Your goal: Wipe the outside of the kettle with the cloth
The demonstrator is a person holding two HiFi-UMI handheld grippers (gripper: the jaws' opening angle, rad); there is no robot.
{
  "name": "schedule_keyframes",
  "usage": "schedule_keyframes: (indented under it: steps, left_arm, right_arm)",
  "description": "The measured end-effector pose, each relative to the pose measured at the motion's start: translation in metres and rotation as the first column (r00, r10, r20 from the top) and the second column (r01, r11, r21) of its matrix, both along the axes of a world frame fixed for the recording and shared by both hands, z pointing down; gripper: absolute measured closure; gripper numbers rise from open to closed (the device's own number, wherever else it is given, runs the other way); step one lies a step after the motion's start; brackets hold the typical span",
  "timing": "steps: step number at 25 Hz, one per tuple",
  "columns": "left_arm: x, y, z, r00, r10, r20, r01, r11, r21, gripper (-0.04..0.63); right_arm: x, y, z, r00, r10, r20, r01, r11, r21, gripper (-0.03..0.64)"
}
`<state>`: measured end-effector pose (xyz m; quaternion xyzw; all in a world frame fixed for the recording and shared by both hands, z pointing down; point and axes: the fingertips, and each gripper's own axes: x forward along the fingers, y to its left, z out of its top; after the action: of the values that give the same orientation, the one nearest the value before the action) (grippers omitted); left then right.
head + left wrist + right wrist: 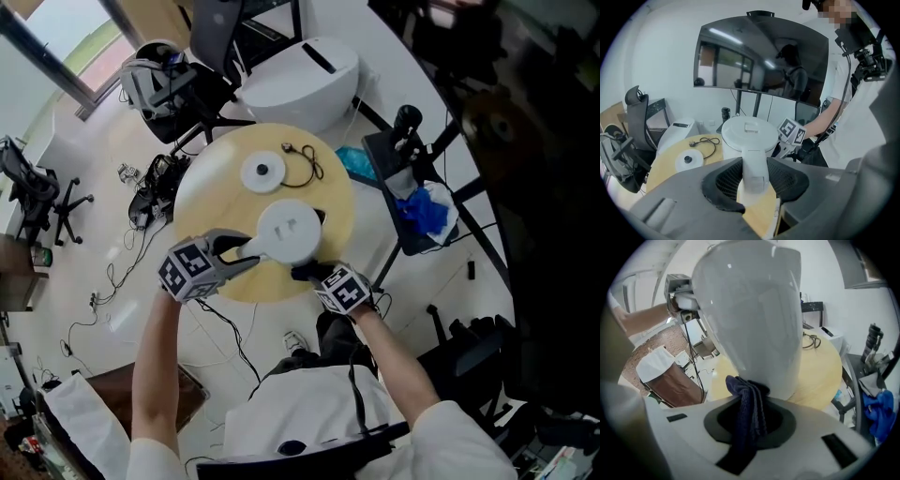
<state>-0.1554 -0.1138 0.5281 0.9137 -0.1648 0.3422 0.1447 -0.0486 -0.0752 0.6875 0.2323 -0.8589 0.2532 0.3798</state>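
A white kettle [289, 232] stands near the front edge of a round wooden table [337, 202]. My left gripper [246, 251] comes in from the left and is shut on the kettle's handle [754, 166], which runs back between the jaws below the lid [749, 132]. In the right gripper view, a dark blue cloth [748, 406] is bunched in my right gripper [750, 420]. The cloth's front end touches the kettle's lower wall [754, 319]. In the head view the right gripper [305, 273] sits at the kettle's near side.
The kettle's round base [262, 172] and its black cord [307, 164] lie further back on the table. A white bin [300, 82] and office chairs [178, 84] stand behind it. A black stand with blue material [427, 211] is to the right.
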Motion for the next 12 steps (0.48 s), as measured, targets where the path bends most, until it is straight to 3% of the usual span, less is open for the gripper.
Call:
schedule_keyframes:
  steps: [5,12]
  left_arm:
    - [-0.002,-0.003,0.0,0.999,0.033,0.013,-0.032,0.999,-0.012,0.422]
    - [-0.004,-0.004,0.002,0.995,0.09,0.047,-0.089,0.996,-0.032,0.422]
  right_arm:
    - [0.007,-0.006,-0.074,0.998,-0.05,0.049,0.045,0.993,0.106,0.552]
    - [0.021,-0.021,-0.165,0.994,-0.092,0.059,0.072,0.959,0.276,0.552]
